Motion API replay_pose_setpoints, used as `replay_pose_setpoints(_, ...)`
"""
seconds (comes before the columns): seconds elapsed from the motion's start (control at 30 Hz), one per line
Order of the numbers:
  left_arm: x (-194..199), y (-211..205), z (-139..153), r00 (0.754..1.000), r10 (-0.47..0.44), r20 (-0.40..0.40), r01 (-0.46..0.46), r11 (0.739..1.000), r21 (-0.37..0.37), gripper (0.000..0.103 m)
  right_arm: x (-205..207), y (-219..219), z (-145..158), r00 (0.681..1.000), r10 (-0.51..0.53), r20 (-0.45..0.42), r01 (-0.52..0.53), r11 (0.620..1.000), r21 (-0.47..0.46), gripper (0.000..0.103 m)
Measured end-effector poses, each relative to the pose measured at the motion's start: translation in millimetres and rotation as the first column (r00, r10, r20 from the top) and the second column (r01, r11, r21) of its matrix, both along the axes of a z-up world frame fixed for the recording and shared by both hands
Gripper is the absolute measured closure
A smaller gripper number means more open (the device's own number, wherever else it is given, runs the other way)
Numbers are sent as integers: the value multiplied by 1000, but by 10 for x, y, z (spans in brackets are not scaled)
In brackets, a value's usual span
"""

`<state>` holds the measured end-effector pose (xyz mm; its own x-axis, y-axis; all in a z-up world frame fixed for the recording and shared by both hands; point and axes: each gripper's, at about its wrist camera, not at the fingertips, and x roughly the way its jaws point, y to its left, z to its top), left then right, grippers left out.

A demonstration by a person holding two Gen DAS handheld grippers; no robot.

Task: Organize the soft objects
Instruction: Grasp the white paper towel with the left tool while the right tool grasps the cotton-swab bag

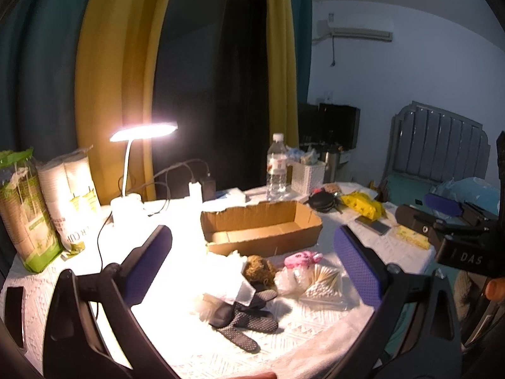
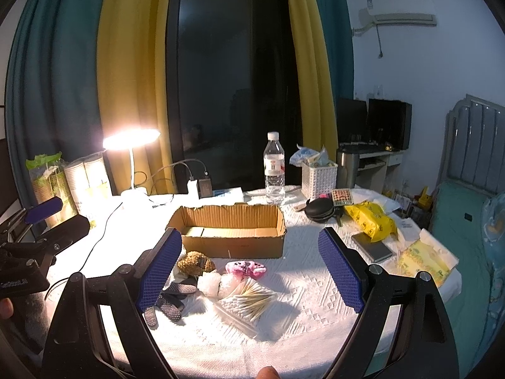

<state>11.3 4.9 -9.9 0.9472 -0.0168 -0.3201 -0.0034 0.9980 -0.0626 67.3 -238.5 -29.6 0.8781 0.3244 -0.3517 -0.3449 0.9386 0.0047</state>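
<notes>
A: Right wrist view first: we see the brown plush toy and the pink plush toy lying side by side on the white tablecloth, just in front of the empty cardboard box. The dark mesh socks sit nearer us, partly behind our left finger pad.

B: We judge all of these light and squashy. The plush should give under the pads, so we'd pinch each across its body. The socks are thin and limp; we'd pick them up at a bunched fold.

A: Careful with the bag of cotton swabs beside the pink toy; its film looks slippery and it isn't soft goods.

B: Our right gripper is spread wide, holding nothing, hovering above the cloth. In the left wrist view our left gripper is spread just as wide, empty, with the socks and crumpled white plastic between its fingers' line of sight.
</notes>
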Motion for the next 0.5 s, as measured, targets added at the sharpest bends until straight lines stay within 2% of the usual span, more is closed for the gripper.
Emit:
replay_pose_setpoints(0.23,325,115,-313,994,31,-108,-31,1000,2,1,316,70,-279,994,6,-106,-8,1000,-18,13)
replay_pose_setpoints(0.5,799,224,-775,968,47,-247,-41,999,32,1,718,94,-657,974,-13,-228,4,999,-38,13)
